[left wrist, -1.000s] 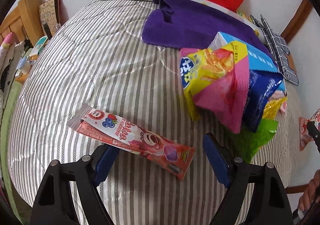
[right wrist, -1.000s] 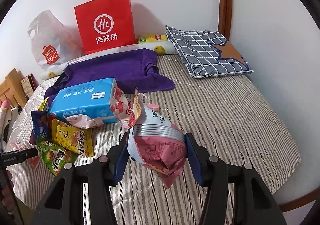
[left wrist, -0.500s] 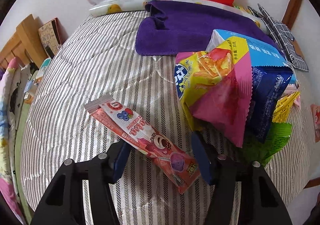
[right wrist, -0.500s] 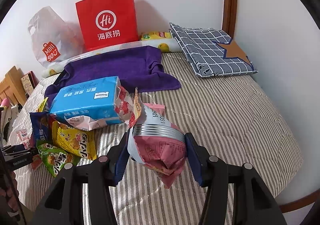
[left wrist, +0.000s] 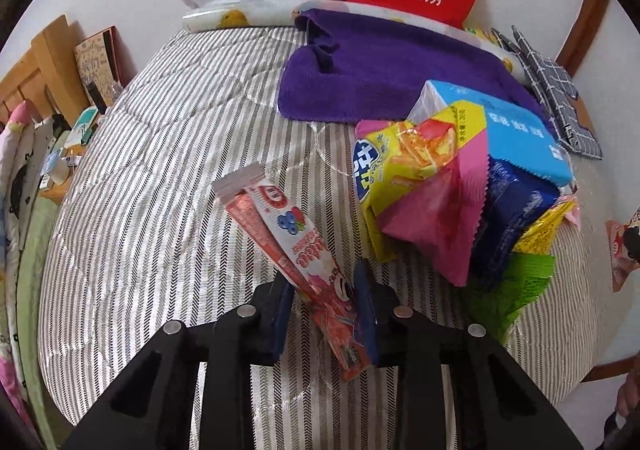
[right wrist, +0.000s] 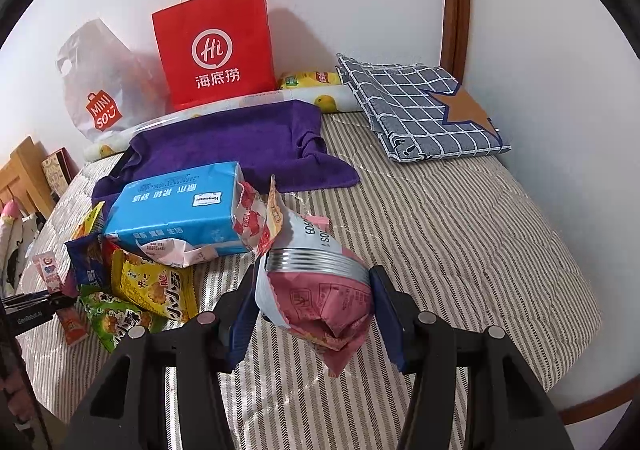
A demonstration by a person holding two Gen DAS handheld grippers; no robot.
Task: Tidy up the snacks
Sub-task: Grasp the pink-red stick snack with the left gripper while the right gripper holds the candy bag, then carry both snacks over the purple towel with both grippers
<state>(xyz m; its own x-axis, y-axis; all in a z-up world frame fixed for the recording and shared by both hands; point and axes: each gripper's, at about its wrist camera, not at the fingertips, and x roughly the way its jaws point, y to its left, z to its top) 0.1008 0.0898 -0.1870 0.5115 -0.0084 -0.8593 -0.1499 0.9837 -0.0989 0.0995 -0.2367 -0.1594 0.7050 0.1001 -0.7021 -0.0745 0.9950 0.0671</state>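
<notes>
A long pink-and-red snack pack points away from me on the striped bed, its near end between the pads of my left gripper. The jaws are closing and both pads touch the pack. To its right lies a heap of snacks: a yellow-and-pink bag, a dark blue bag and a green bag. My right gripper is shut on a puffy pink and pale-blue snack bag, just right of the same heap. The left gripper's tip shows at the far left.
A blue tissue pack tops the heap. Behind it lie a purple towel, a red paper bag, a white plastic bag and a checked cushion cover. A wooden headboard flanks the bed's left.
The left jaws have come together around the long pack. The pack has swung from lying across the view to pointing away, with its far end raised. The right gripper and its bag have not moved.
</notes>
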